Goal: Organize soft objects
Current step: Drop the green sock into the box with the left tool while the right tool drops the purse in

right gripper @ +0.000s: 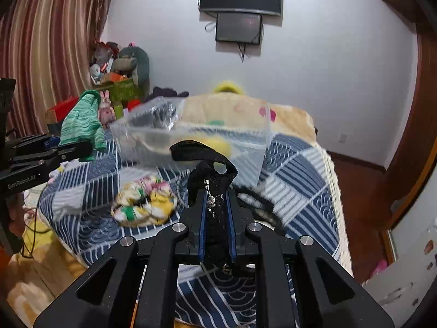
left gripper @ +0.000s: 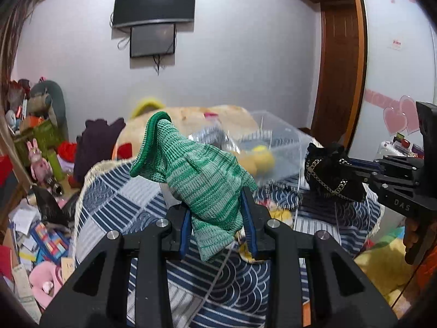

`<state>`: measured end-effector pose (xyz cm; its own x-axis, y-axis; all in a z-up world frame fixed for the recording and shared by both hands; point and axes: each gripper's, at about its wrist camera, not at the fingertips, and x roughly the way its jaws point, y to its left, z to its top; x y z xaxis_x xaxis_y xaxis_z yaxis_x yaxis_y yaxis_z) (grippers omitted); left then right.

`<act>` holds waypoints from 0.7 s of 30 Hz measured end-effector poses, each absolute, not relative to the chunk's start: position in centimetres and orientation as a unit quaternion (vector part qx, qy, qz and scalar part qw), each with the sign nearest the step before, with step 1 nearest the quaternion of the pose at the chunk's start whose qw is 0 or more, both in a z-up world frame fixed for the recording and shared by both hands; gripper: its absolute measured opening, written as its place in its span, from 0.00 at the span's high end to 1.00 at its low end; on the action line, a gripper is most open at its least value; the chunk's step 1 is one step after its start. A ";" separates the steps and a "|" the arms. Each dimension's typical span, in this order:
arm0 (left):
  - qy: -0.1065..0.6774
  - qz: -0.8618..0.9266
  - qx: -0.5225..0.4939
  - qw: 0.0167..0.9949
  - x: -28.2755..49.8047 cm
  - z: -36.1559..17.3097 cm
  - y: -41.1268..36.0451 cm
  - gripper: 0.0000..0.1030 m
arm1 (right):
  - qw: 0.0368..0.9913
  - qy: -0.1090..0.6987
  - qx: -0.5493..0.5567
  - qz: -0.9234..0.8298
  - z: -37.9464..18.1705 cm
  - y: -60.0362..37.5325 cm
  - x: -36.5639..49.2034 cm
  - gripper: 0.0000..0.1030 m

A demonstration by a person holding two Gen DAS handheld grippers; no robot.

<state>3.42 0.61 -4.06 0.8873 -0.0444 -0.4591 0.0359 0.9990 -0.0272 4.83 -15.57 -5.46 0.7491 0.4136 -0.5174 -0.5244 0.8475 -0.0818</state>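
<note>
Your left claw [left gripper: 218,218] is clenched on a green knit sock [left gripper: 196,172], pinched low on the foot so the leg and dark green cuff stand up and lean away from you, toward the clear plastic bin [left gripper: 284,147]. Your right claw [right gripper: 216,216] is clamped on a black fabric piece with a metal chain trim [right gripper: 215,180], its long axis running up between the blue pads [right gripper: 202,218], with the loose top flopping over toward that same bin. The bin sits on the bed's blue-and-white patterned quilt [right gripper: 295,175], straight ahead of and beyond both claws, tipped so its open mouth faces roughly toward you; something yellow already lies inside. From the right wrist view the bin's near wall is just beyond the black piece, while the sock hangs off to the bin's left, so I judge your right claw the nearer one, with the shorter carry forward and over the rim. A yellow, white and green crumpled soft item [right gripper: 144,205] lies on the quilt in front of the bin, not yet picked up. Readable writing: "GenRobot.AI" on the left tool's body in the right view, and "DAS" on the right tool's body in the left view. The sticker on the wardrobe door is too blurred to read.
</note>
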 end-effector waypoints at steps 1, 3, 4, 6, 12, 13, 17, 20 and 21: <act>0.233 -0.020 -0.008 0.972 3.5 -3.8 0.7 0.69 | 0.930 0.243 -0.110 0.254 -5.0 -15.6 4.8 0.89; 0.226 -0.017 -0.008 0.974 3.6 -3.2 0.8 0.69 | 0.934 0.230 -0.102 0.254 -4.0 -15.6 4.8 0.89; 0.223 -0.015 -0.009 0.975 3.8 -2.9 1.0 0.69 | 0.935 0.223 -0.097 0.256 -3.4 -15.6 4.9 0.89; 0.218 -0.015 -0.013 0.976 4.2 -2.5 1.4 0.69 | 0.940 0.209 -0.092 0.255 -2.5 -15.5 5.0 0.89; 0.201 -0.017 -0.030 0.979 6.2 -0.9 2.7 0.69 | 0.950 0.169 -0.067 0.254 0.9 -14.9 6.7 0.89; 0.199 -0.018 -0.033 0.979 6.6 -0.6 3.0 0.69 | 0.951 0.164 -0.064 0.254 1.3 -14.7 7.1 0.89; 0.195 -0.016 -0.033 0.980 8.7 0.1 3.8 0.69 | 0.954 0.148 -0.061 0.253 2.7 -13.6 8.7 0.89; 0.207 -0.008 -0.029 0.978 10.5 -0.2 4.3 0.69 | 0.953 0.152 -0.059 0.257 3.0 -12.4 10.1 0.89; 0.211 -0.004 -0.030 0.977 11.2 -0.4 4.6 0.69 | 0.953 0.152 -0.061 0.255 2.9 -12.1 10.3 0.89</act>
<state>11.19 4.59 -0.42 0.9107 -0.0204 -0.4126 -0.0049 0.9982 -0.0602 10.27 -12.09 2.95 0.8239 0.4668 -0.3213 -0.5038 0.8629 -0.0384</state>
